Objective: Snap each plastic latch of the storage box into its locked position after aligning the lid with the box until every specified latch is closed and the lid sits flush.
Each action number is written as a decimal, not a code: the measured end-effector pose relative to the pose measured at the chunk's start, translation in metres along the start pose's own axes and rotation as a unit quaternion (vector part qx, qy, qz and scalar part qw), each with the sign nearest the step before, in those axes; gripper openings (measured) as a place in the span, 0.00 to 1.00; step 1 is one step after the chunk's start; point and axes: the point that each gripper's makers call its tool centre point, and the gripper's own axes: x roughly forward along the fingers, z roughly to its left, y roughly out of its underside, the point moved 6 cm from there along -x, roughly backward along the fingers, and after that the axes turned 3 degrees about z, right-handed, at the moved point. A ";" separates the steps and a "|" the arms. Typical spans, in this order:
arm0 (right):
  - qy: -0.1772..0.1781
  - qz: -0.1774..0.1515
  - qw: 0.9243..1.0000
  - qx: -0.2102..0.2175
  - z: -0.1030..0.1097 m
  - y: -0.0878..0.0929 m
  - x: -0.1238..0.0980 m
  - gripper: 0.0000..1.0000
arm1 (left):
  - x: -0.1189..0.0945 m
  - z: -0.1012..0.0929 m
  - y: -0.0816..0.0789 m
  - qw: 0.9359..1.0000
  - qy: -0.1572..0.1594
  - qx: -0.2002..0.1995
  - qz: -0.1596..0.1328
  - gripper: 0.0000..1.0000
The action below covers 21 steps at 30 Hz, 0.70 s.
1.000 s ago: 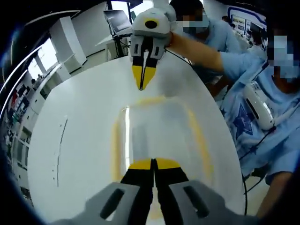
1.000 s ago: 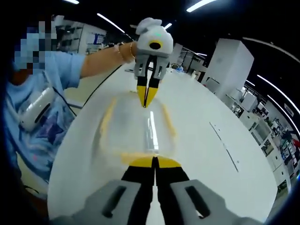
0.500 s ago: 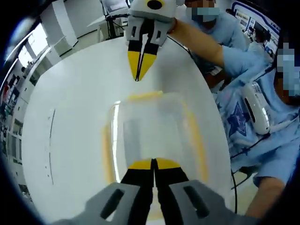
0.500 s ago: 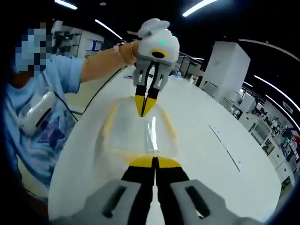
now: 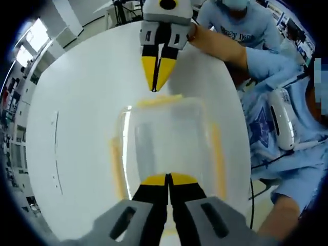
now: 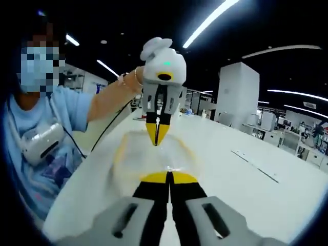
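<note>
Long ceiling strip lights [image 6: 212,21] are glowing above and to the right of the claw against a dark ceiling. A tall white cabinet [image 6: 236,92] is standing far ahead on the right, with cluttered workbenches [image 6: 292,138] trailing beyond it. In the left gripper view, bright windows [image 5: 32,42] are shining far to the upper left, over shelving [image 5: 11,102] running down the left edge.

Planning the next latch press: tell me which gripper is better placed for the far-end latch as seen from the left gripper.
Right. Right gripper, shut, hovers just beyond that yellow latch; left gripper, shut, sits at the box's near end.
</note>
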 end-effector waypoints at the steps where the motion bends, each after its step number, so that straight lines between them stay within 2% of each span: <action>1: 0.002 -0.002 1.000 0.000 0.001 0.002 -0.001 0.00 | 0.000 -0.001 0.000 1.000 0.001 -0.001 0.002 0.00; 5: 0.002 -0.013 1.000 0.017 0.001 0.008 -0.004 0.00 | 0.001 0.000 -0.001 1.000 0.008 -0.012 0.009 0.00; 11: -0.018 0.003 1.000 0.022 0.007 0.017 0.009 0.00 | 0.001 0.000 0.000 1.000 0.014 -0.023 0.008 0.00; 21: -0.026 -0.026 0.997 0.068 0.005 0.019 0.009 0.00 | 0.002 0.002 0.000 0.999 0.014 -0.033 0.015 0.00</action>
